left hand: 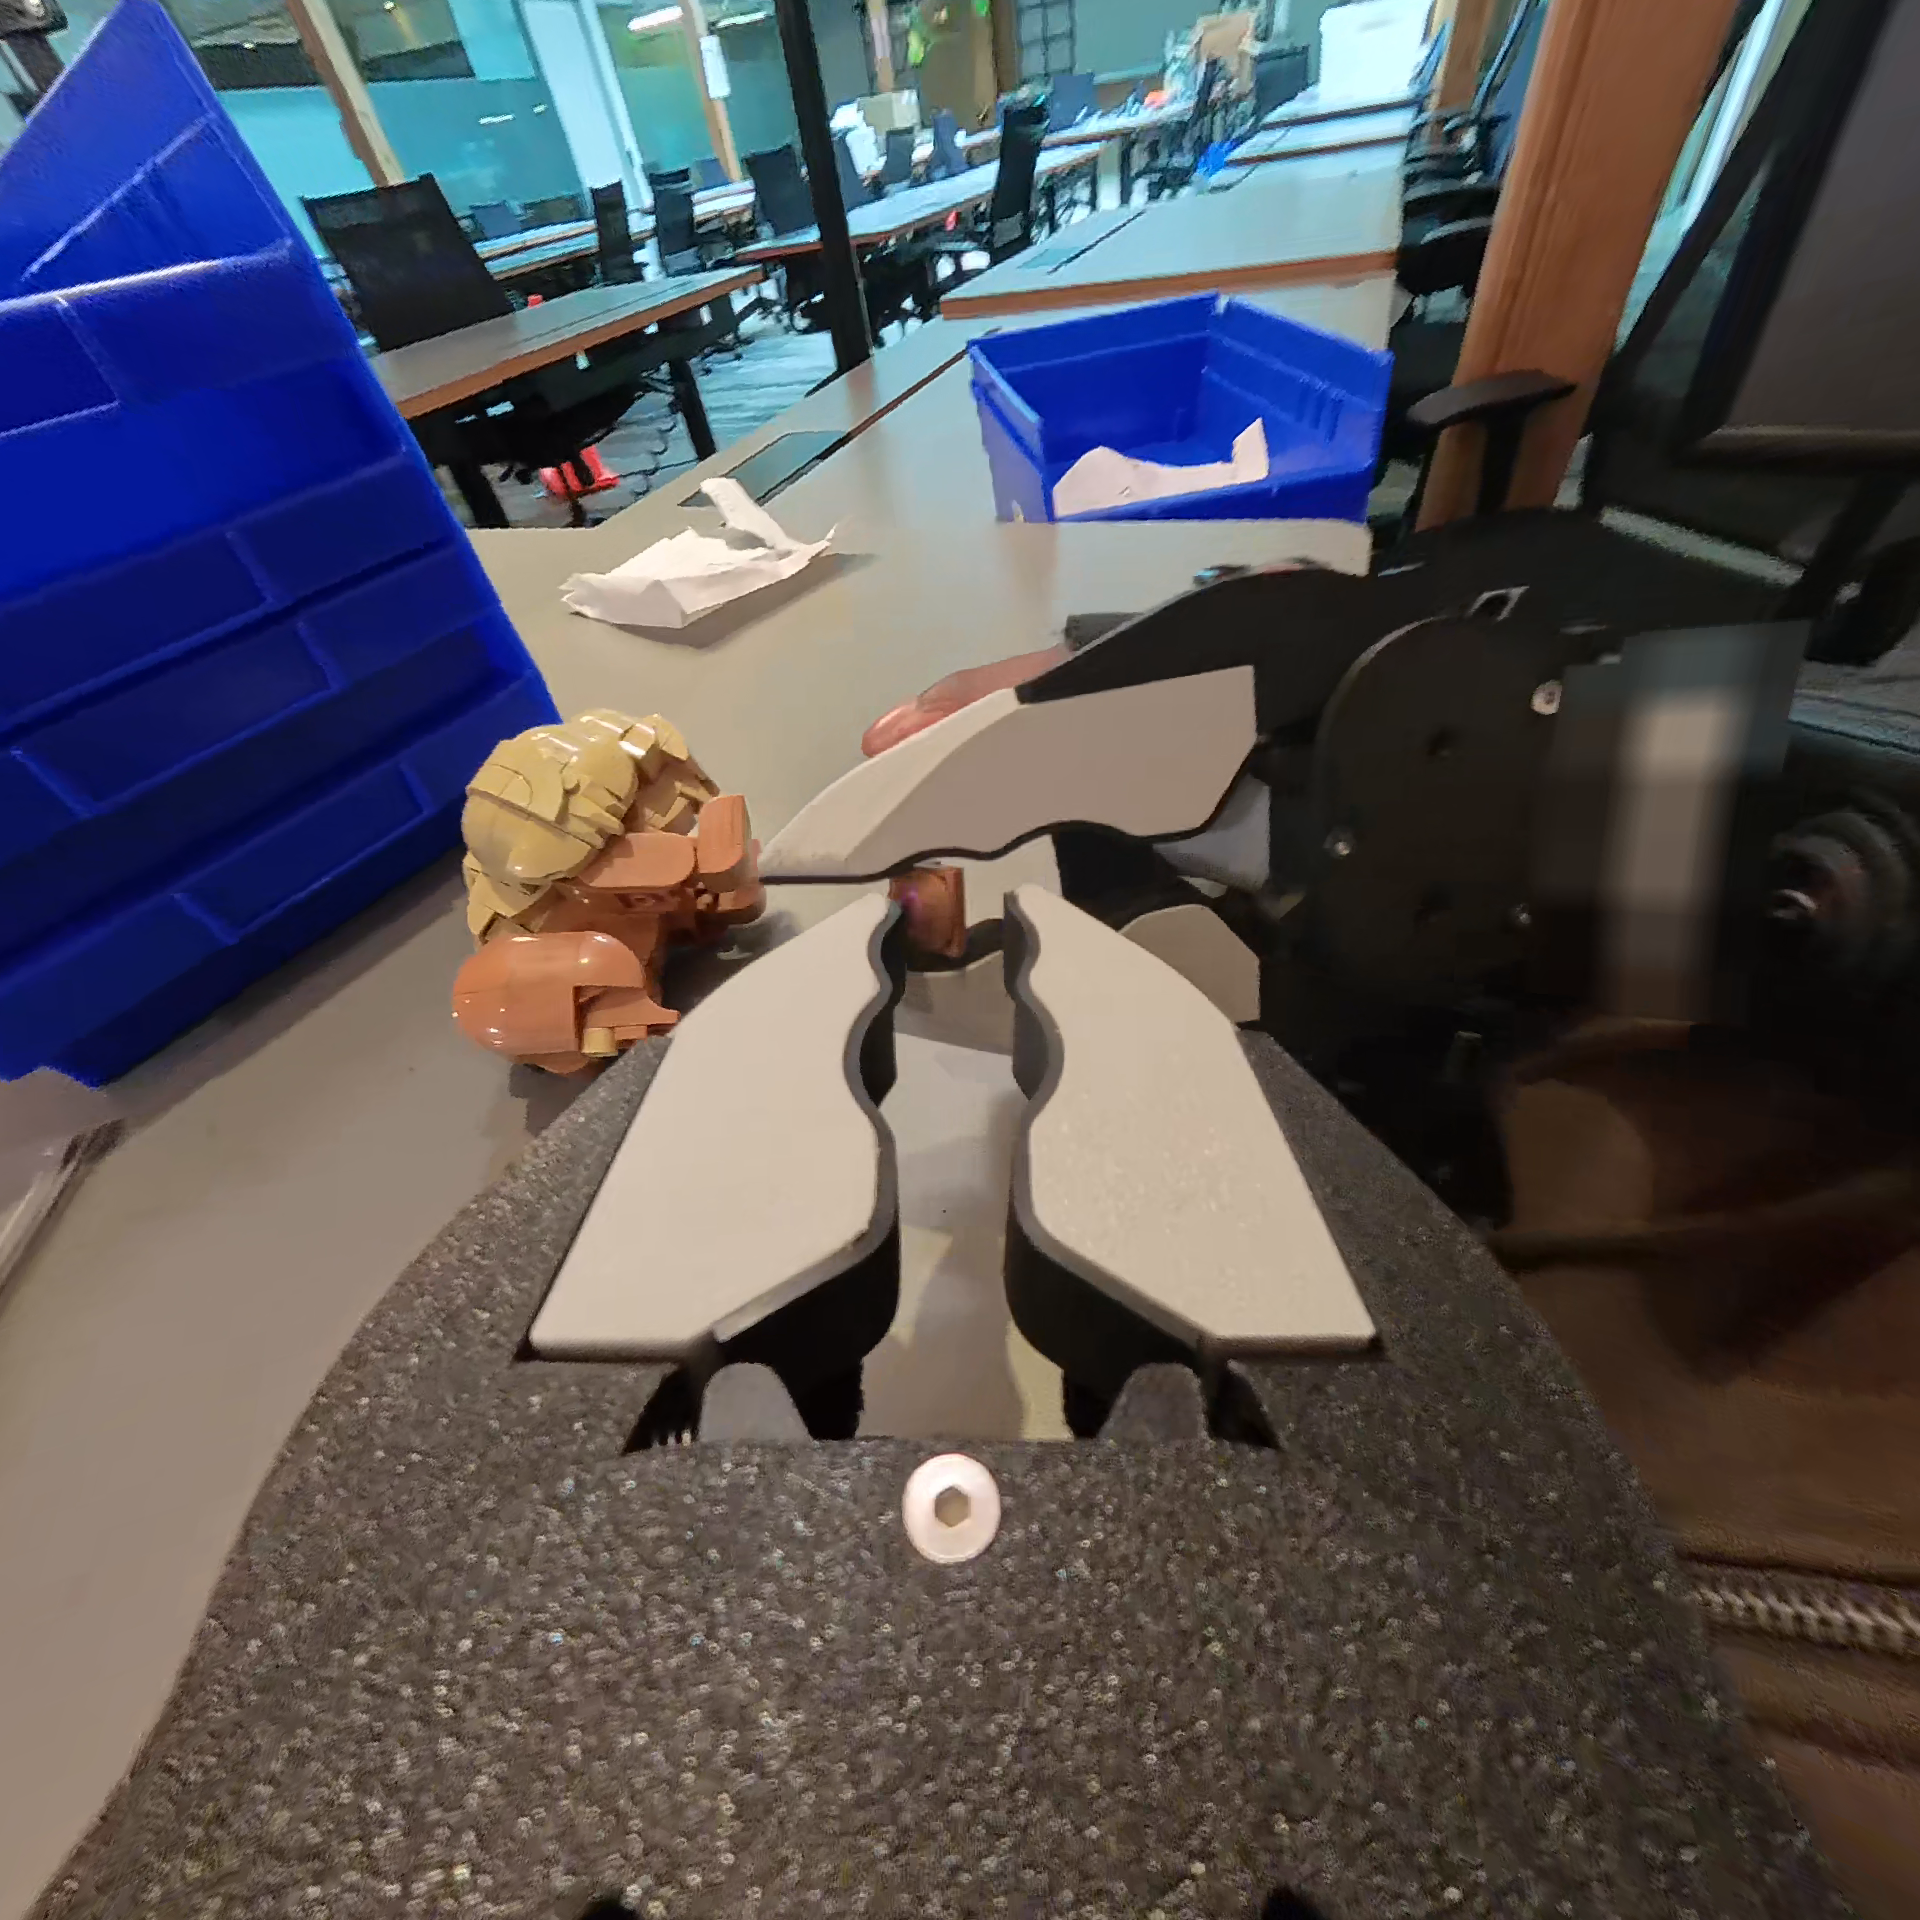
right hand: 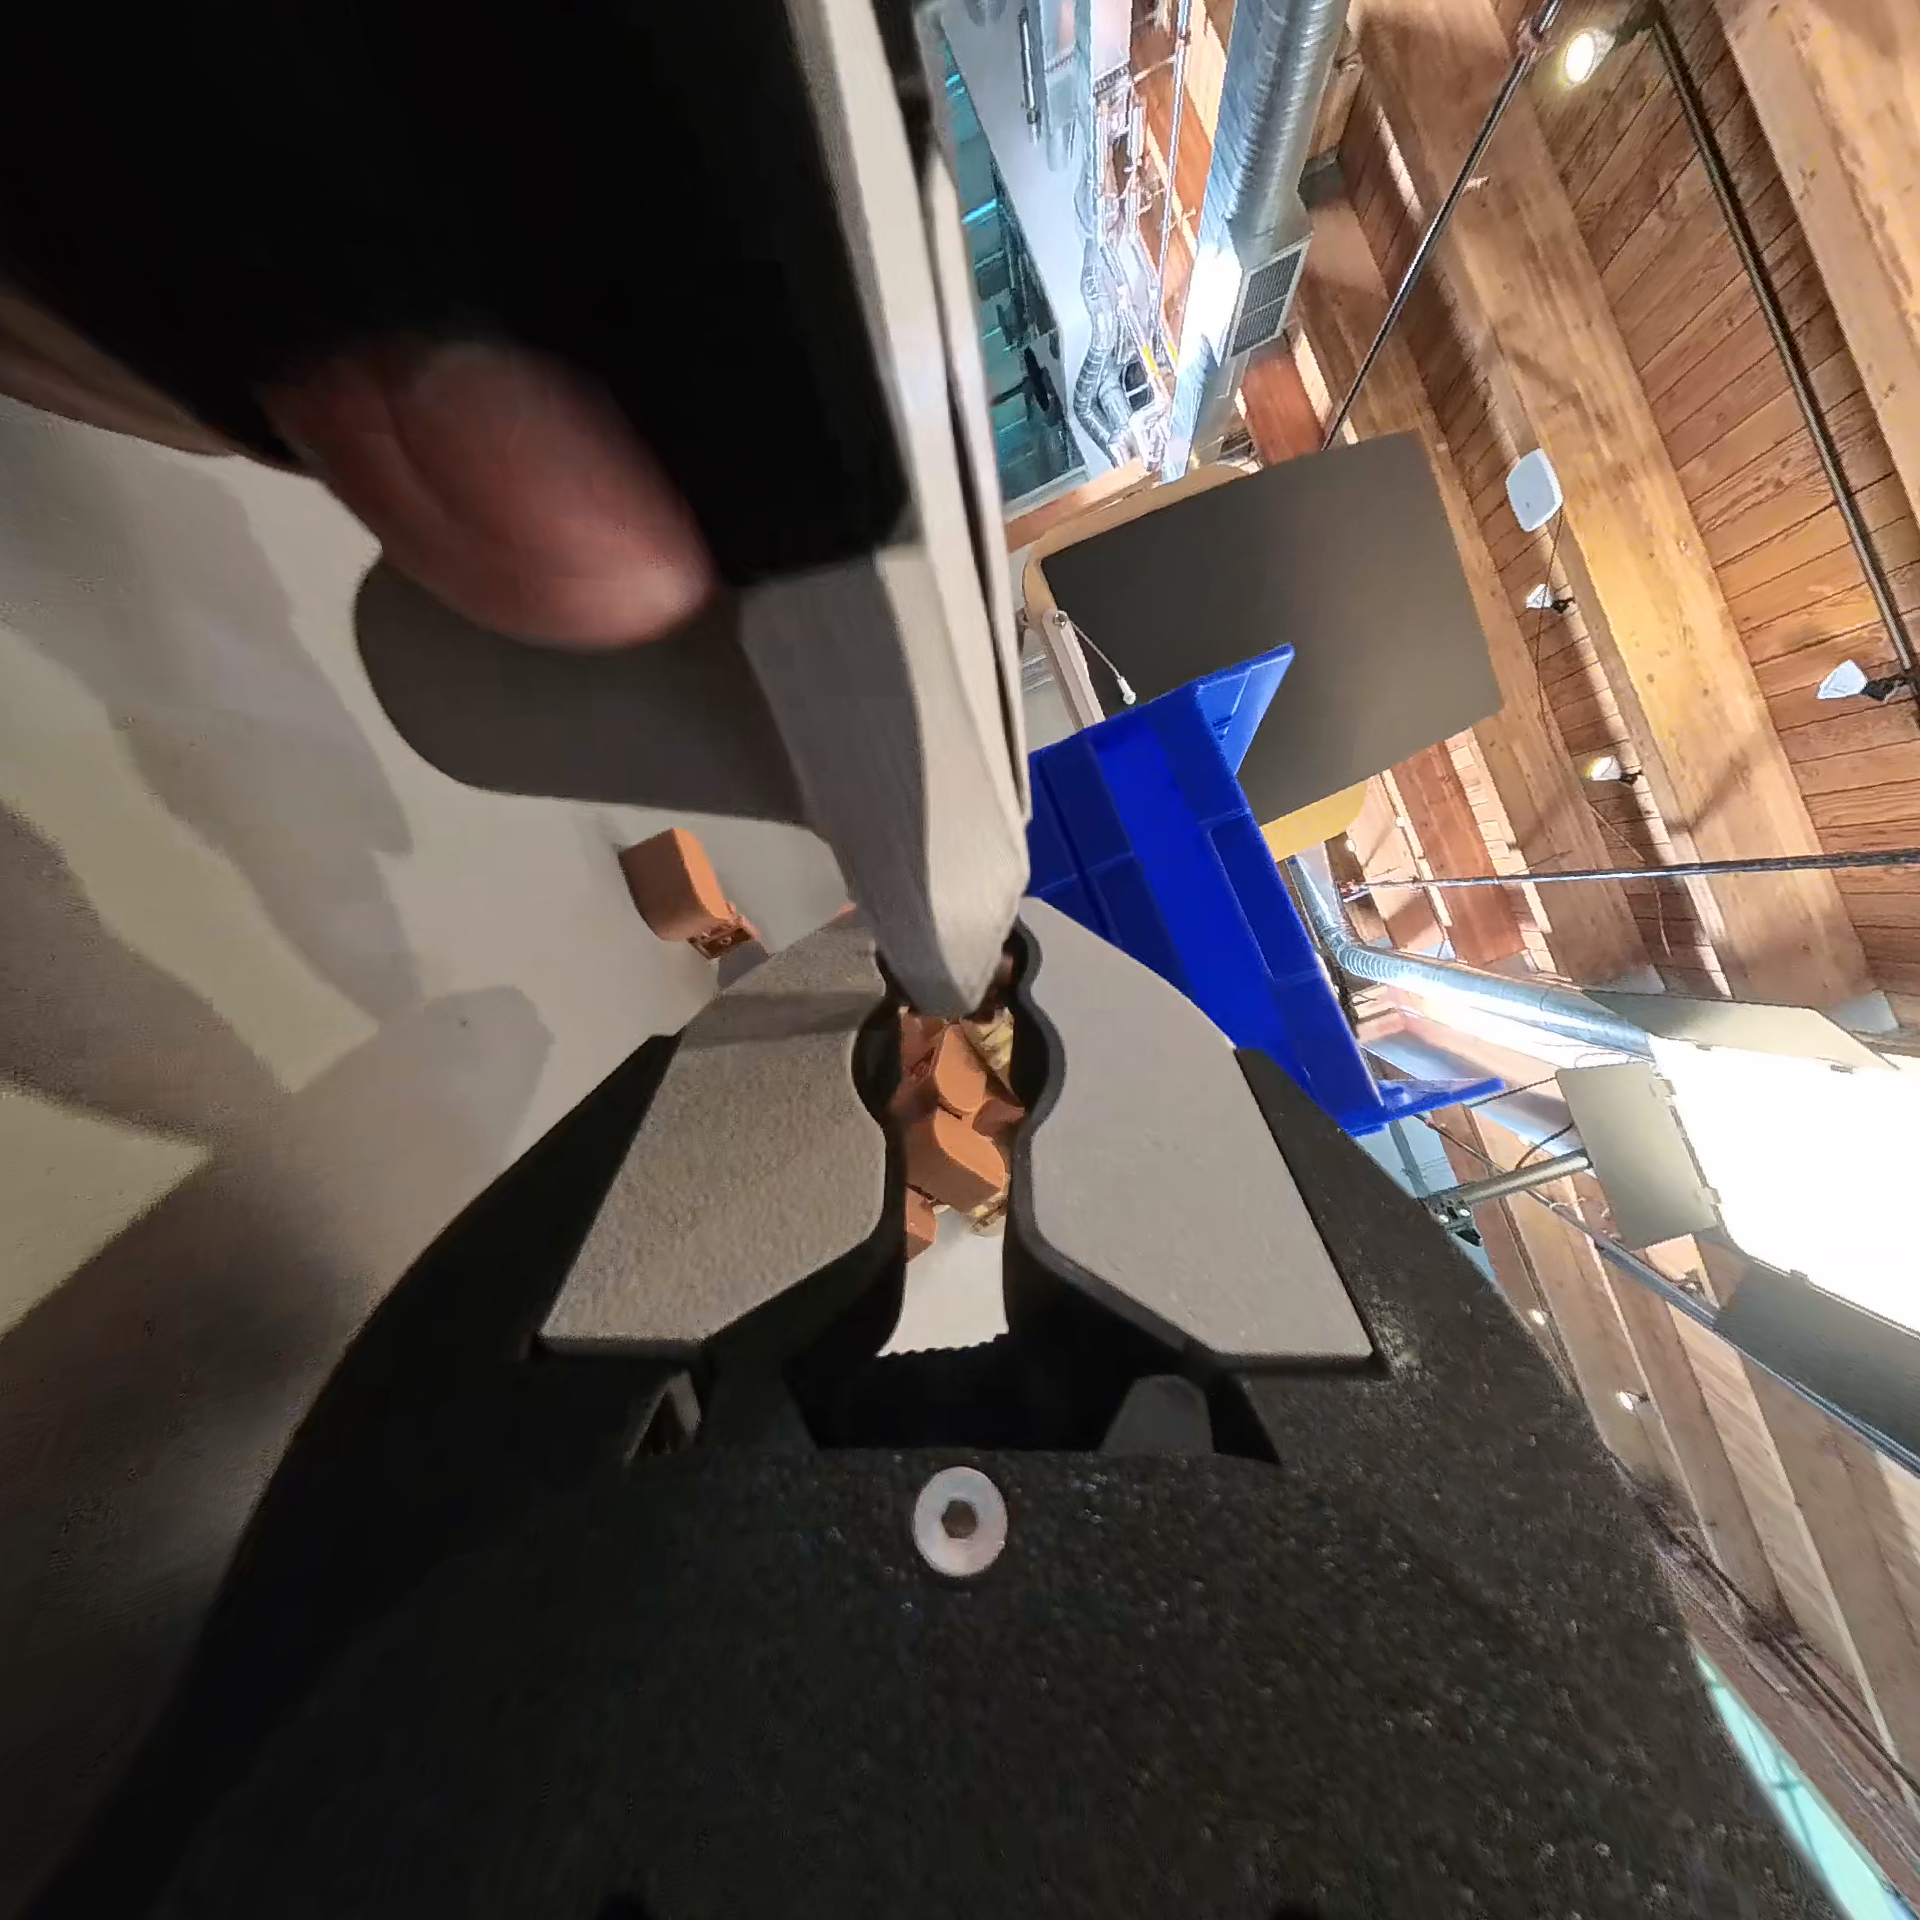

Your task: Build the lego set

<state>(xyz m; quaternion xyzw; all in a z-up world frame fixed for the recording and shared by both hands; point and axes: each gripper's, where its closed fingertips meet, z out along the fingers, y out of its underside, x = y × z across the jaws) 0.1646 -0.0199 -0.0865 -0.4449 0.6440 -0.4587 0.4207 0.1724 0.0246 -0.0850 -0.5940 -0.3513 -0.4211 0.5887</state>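
1. Left wrist view first. Closest to the lens is the left claw [left hand: 948, 914], its two grey fingers [left hand: 748, 1122] parted with a narrow gap between the tips. A small brown lego piece [left hand: 932, 916] sits right at that gap, but I can't tell whether the left fingers actually pinch it.
2. Right claw [left hand: 774, 868] comes in from the right side, lying flat across the view, its grey finger [left hand: 1049, 769] passing just above the brown piece. Its tip reaches the lego figure [left hand: 603, 883] (tan hair-like top, brown body), which sits on the grey surface [left hand: 260, 1195], just left of both claws.
3. Behind the figure stands a big blue bin [left hand: 208, 582], tilted. Farther back there's crumpled white paper [left hand: 696, 571] on the surface, and a second blue bin [left hand: 1174, 416] with more paper inside.
4. Right wrist view now (rolled sideways, so the wooden ceiling fills the right side). Nearest here is the right claw [right hand: 951, 1122], fingers [right hand: 1164, 1195] closed in on a cluster of brown lego parts [right hand: 956, 1122] held between them.
5. Left claw [right hand: 951, 997] pokes down from the top, its tip meeting that cluster at the front end of the right fingers. Someone's fingertip [right hand: 499, 499] rests on it.
6. One loose brown piece [right hand: 681, 883] lies on the surface [right hand: 156, 779], apart from the claws. Blue bin [right hand: 1174, 852] shows beyond.
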